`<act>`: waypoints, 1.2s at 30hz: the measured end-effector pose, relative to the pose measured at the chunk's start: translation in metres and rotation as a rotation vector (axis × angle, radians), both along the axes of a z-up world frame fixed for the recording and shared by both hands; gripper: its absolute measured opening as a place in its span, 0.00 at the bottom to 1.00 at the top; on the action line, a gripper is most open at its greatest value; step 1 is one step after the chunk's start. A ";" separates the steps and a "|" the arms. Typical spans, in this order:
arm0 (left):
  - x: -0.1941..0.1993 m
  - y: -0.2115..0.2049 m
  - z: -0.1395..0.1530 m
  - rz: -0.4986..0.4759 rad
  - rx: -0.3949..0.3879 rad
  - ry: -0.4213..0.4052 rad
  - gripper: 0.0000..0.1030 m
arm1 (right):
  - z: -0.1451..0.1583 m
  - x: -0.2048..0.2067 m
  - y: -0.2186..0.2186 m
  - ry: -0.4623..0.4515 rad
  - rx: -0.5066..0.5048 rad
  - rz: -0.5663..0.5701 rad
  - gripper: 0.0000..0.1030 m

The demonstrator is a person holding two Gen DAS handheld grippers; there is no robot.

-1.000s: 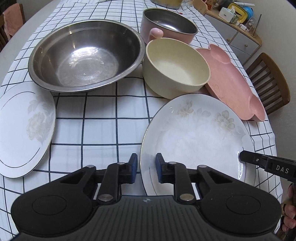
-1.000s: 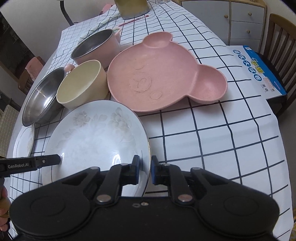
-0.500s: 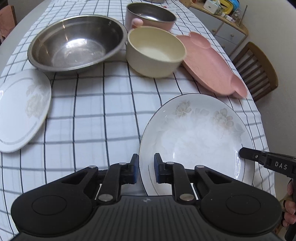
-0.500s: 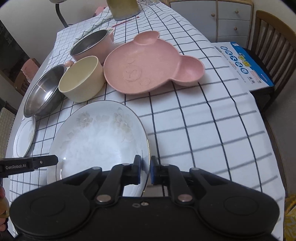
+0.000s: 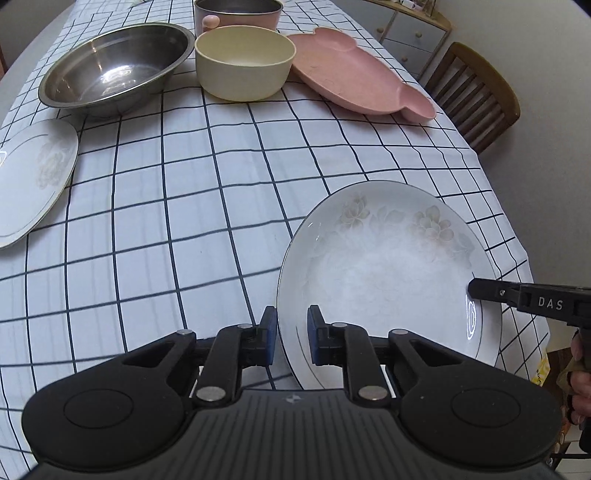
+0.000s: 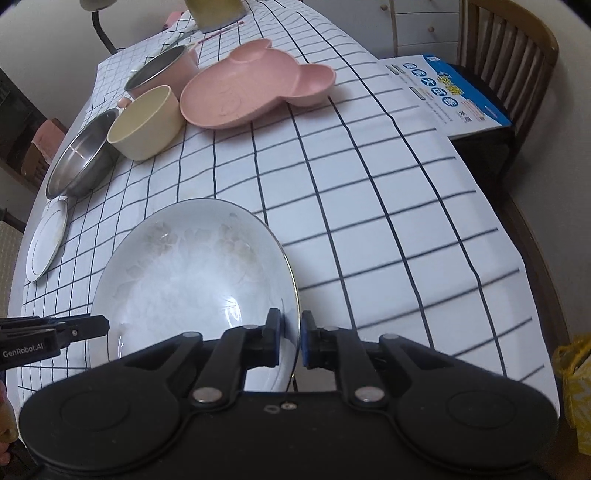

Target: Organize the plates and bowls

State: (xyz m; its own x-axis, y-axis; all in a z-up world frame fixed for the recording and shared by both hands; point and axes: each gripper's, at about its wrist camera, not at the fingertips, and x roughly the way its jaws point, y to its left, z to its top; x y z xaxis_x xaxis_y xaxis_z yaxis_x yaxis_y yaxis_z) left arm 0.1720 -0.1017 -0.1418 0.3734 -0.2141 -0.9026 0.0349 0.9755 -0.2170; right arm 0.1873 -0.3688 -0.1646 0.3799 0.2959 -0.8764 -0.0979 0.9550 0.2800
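A white floral plate (image 5: 388, 266) is held off the table by both grippers. My left gripper (image 5: 290, 334) is shut on its left rim. My right gripper (image 6: 290, 338) is shut on its right rim; the plate (image 6: 192, 269) fills the lower left of the right wrist view. A second white floral plate (image 5: 33, 177) lies on the table at the left. A steel bowl (image 5: 114, 66), a cream bowl (image 5: 243, 62), a pink-sided steel pot (image 5: 236, 11) and a pink bear-shaped plate (image 5: 354, 70) stand at the far side.
The table has a white checked cloth (image 5: 184, 221). Wooden chairs (image 5: 476, 92) stand at the right edge; one carries a blue-and-white printed sheet (image 6: 454, 92). A yellow bag (image 6: 576, 384) sits low at the right. A cabinet (image 5: 410, 33) stands behind.
Both grippers have drawn back toward the near table edge with the plate held between them and raised it. The bowls and pink plate now look farther away.
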 end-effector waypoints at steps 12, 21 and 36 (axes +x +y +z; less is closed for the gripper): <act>-0.003 -0.004 0.002 -0.021 0.026 -0.020 0.16 | 0.001 -0.009 0.001 -0.029 -0.046 0.050 0.18; -0.006 0.012 0.017 0.034 0.053 -0.068 0.16 | 0.032 -0.007 0.008 -0.139 -0.131 0.131 0.26; -0.023 0.056 0.072 0.234 0.111 -0.228 0.62 | 0.081 0.008 0.078 -0.294 -0.052 0.375 0.57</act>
